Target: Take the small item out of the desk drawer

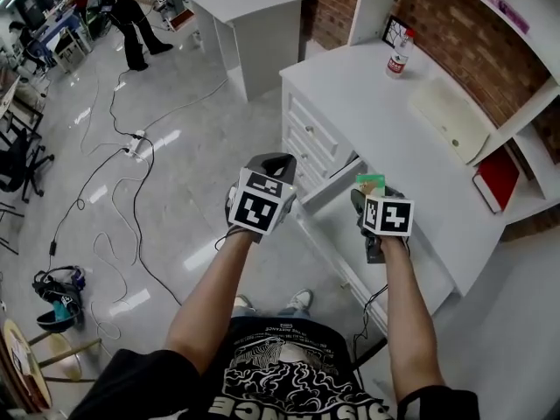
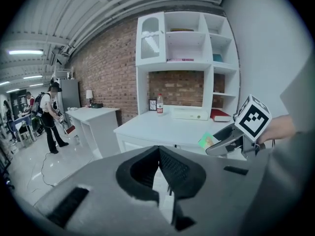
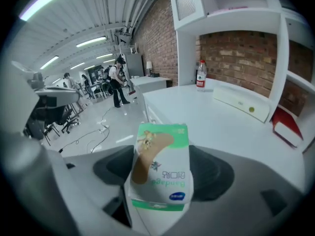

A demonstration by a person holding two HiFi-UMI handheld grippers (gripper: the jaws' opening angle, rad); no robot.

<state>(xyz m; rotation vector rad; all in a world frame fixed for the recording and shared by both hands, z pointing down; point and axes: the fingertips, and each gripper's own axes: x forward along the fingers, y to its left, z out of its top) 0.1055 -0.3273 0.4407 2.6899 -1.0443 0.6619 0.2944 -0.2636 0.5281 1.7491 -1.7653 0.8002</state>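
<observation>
A small green and white bandage box stands upright between the pads of my right gripper, which is shut on it. In the head view that gripper holds the box above the white desk's front edge, just right of the open drawer. My left gripper hovers over the floor left of the drawer, its jaws shut on nothing. In the left gripper view its dark pads meet at the tips, and the right gripper with the box shows beyond them.
On the desk stand a water bottle, a small picture frame and a long cream case; a red book lies on a low shelf. Cables trail across the floor. A second white desk and a person are farther back.
</observation>
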